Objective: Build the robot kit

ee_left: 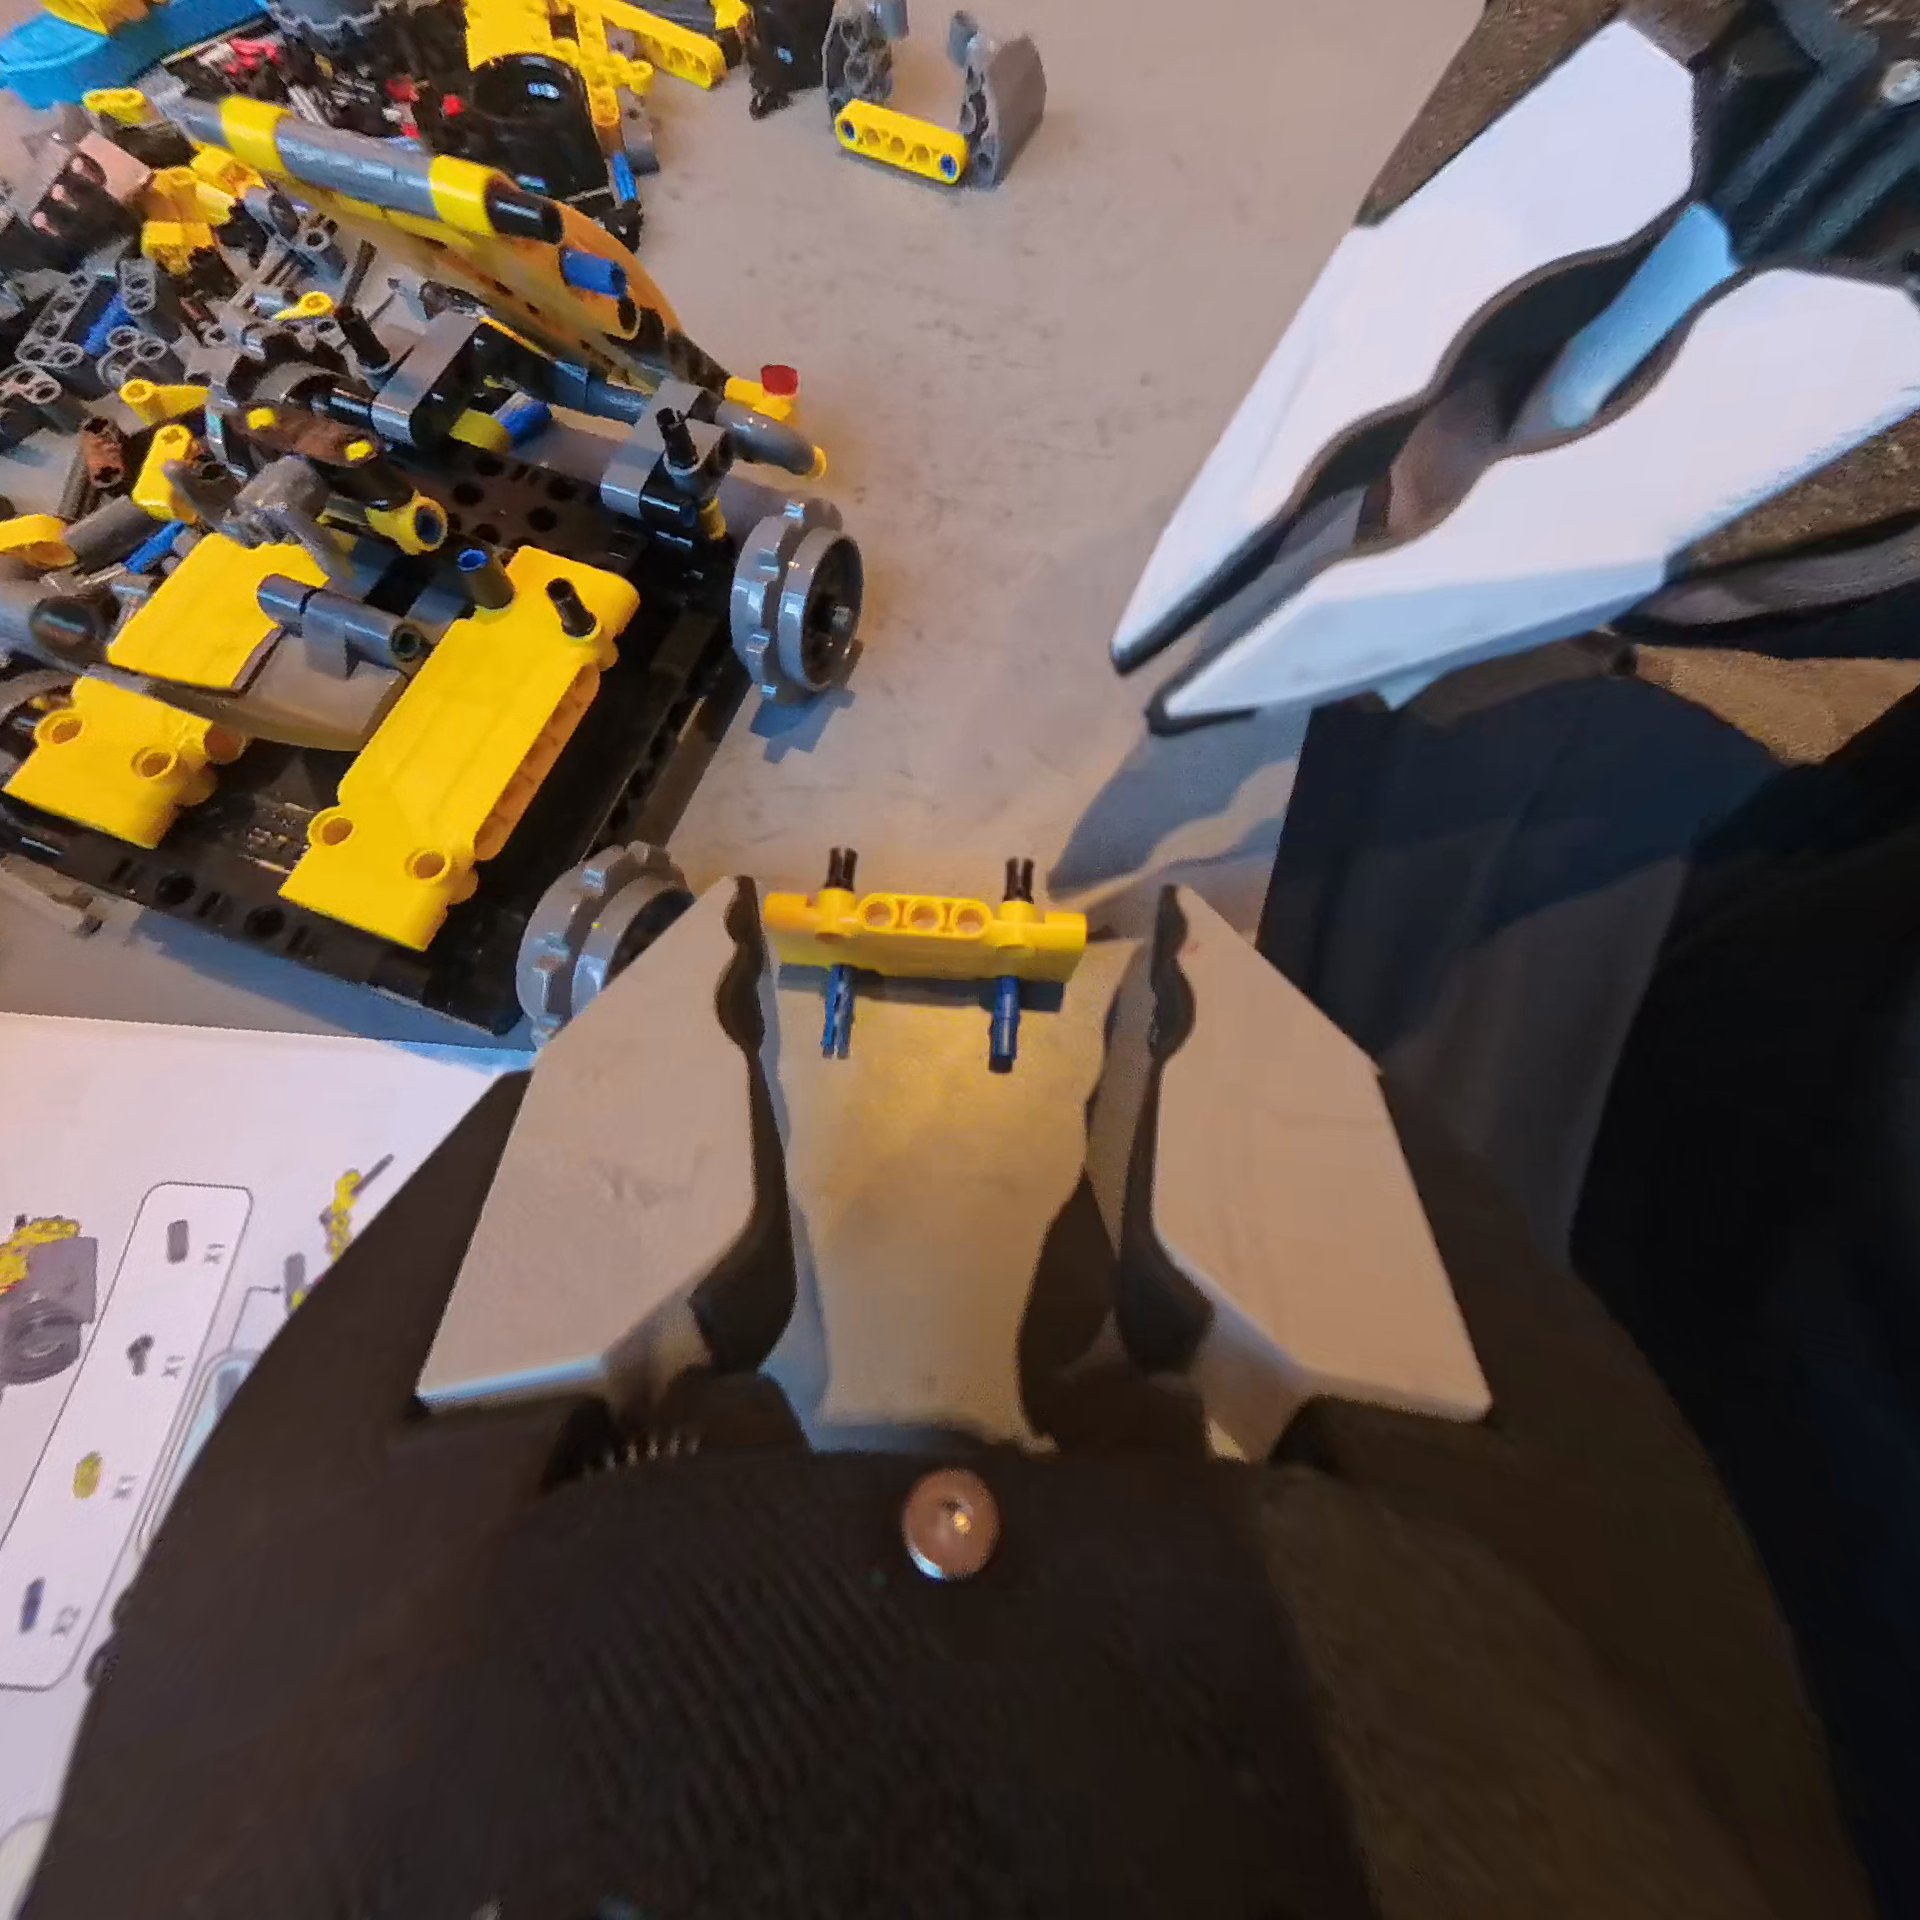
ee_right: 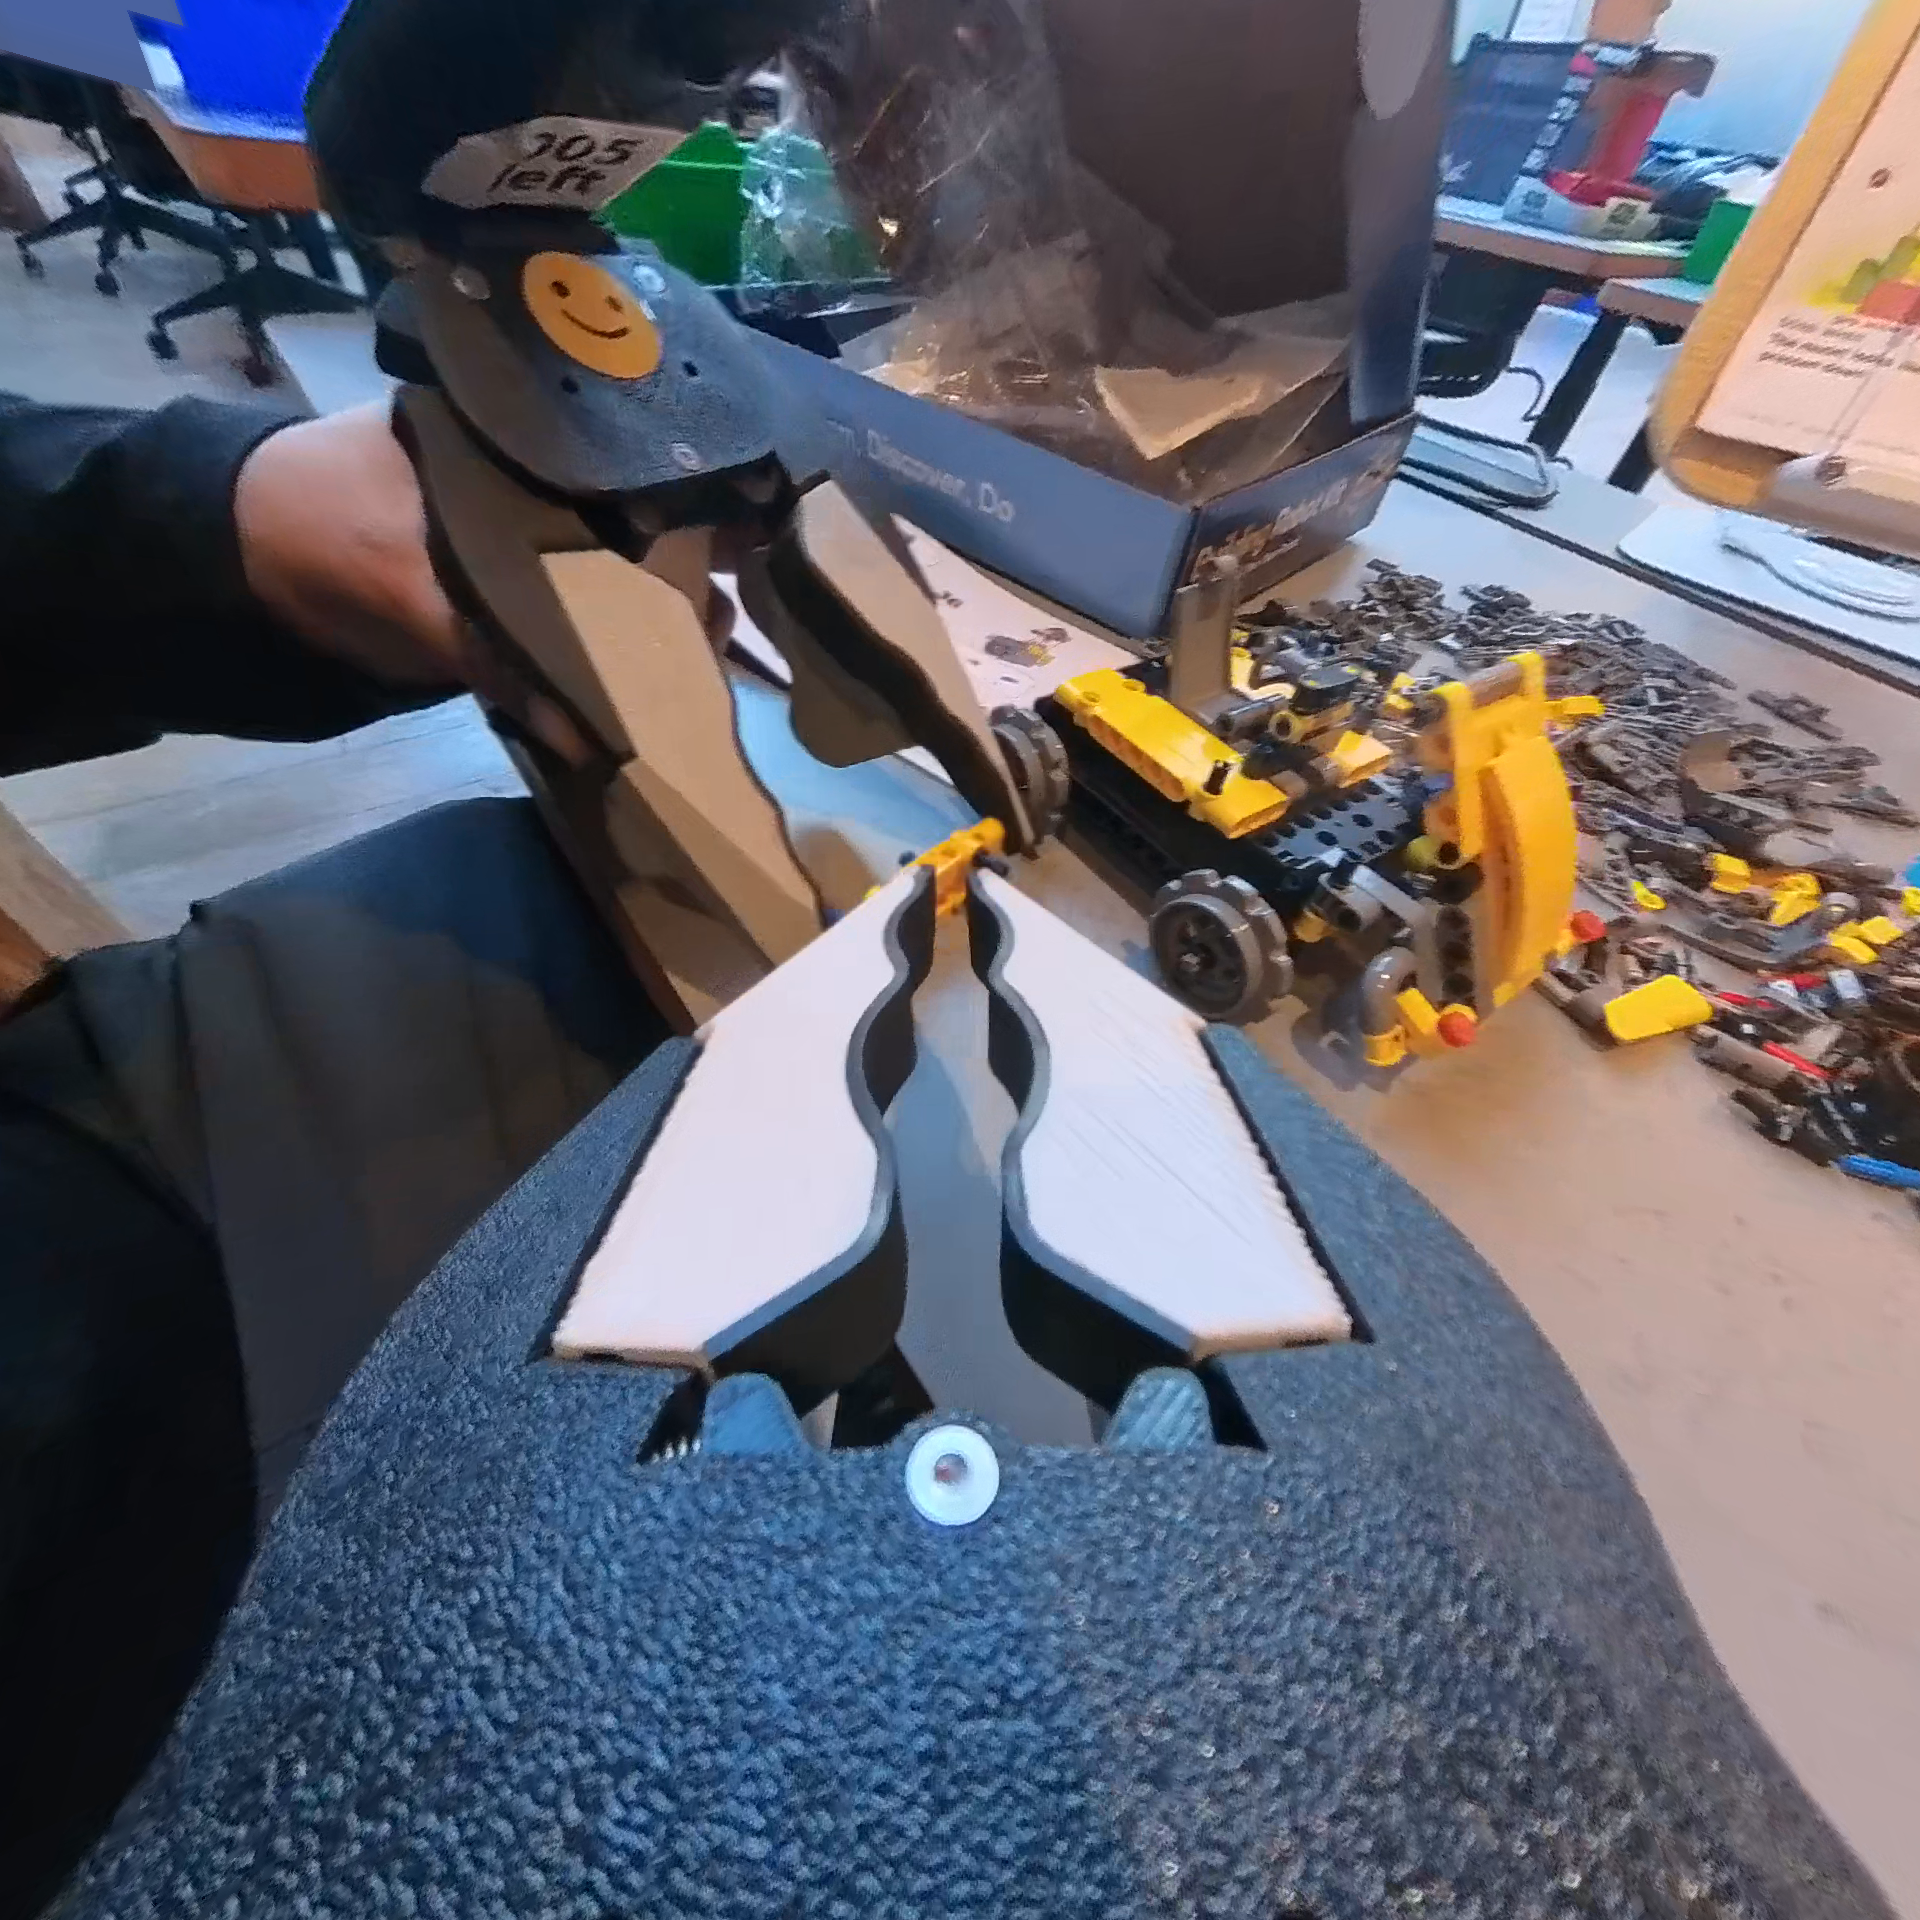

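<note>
Grey tabletop (ee_left: 1039, 364) carries my half-built yellow vehicle (ee_left: 343, 665) at far left. My left gripper (ee_left: 925, 935) spreads wide around a yellow beam (ee_left: 925, 928); my right gripper (ee_right: 951, 883), nearly clenched, pinches that beam's end.

Close wrist views, sharing the yellow beam (ee_left: 924, 932).

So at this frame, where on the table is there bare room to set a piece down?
Bare grey tabletop lies between the yellow-and-black brick vehicle, the small grey-and-yellow bracket assembly and the right gripper. More lies near the table edge, right of the right gripper. The loose brick pile is crowded. The open left gripper straddles the yellow pinned beam.
</note>
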Demonstrator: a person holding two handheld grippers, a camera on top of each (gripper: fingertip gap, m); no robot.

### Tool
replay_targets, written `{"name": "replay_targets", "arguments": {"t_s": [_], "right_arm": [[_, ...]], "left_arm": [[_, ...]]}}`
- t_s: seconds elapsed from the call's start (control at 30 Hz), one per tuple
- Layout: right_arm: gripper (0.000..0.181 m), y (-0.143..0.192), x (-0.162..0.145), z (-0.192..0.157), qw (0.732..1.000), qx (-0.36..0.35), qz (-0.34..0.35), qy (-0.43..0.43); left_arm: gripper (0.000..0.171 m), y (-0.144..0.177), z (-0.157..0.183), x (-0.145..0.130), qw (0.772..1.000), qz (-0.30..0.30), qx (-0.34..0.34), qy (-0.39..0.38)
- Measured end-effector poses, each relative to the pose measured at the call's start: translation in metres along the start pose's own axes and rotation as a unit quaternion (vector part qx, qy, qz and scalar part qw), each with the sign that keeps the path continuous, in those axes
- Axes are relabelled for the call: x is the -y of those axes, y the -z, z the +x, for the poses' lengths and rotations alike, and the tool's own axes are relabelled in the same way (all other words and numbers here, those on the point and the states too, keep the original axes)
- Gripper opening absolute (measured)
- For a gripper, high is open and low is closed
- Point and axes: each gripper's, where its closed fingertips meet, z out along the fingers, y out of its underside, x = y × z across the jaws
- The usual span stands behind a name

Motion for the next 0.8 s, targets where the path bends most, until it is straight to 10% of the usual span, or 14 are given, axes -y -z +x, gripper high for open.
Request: {"name": "replay_targets", "arguments": {"t_s": [0.8], "right_arm": [[0.017, 0.0, 0.007, 0.037, 0.996, 0.03, -0.02, -0.078]], "left_arm": [[0.073, 0.055, 0.013, -0.036, 0.991, 0.095, 0.08, 0.057]]}}
